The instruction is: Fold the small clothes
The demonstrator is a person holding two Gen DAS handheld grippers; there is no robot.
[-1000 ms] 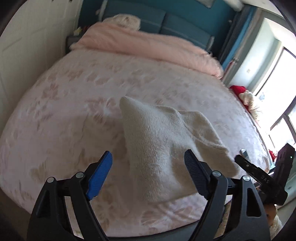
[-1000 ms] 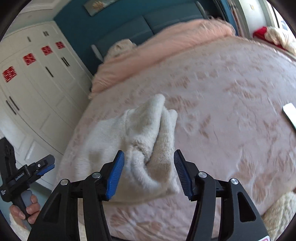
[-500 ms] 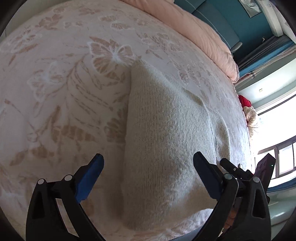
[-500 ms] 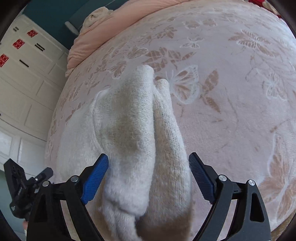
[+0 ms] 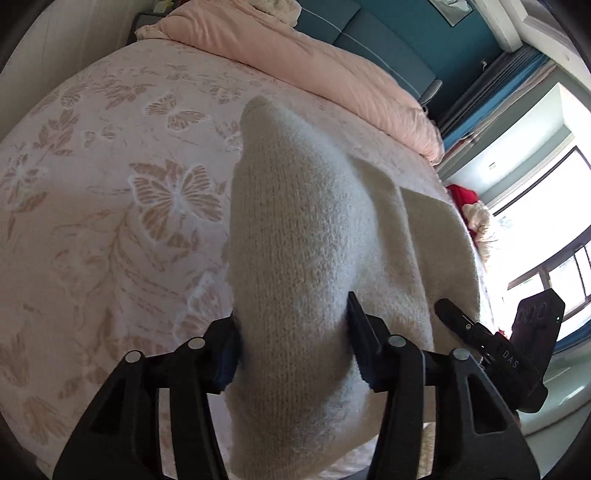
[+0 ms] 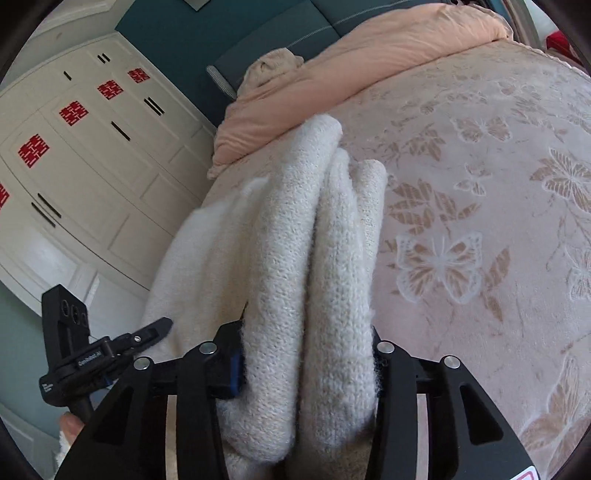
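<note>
A cream knitted garment (image 5: 306, 236) lies partly folded on the pink butterfly-print bedspread (image 5: 110, 192). My left gripper (image 5: 293, 343) is shut on its near left edge, the knit bunched between the fingers. My right gripper (image 6: 308, 354) is shut on the near right edge, where several thick folds of the garment (image 6: 314, 251) are stacked between the fingers. Each gripper shows in the other's view: the right one at the lower right (image 5: 498, 350), the left one at the lower left (image 6: 96, 350).
A peach duvet (image 5: 295, 59) lies bunched along the teal headboard (image 5: 369, 33). White wardrobe doors with red stickers (image 6: 74, 155) stand left of the bed. A red and cream item (image 5: 469, 206) lies by the bright window (image 5: 535, 221).
Both grippers were open above the garment; they moved down onto its near edge and closed on the knit. The garment is bunched and lifted at the near end.
</note>
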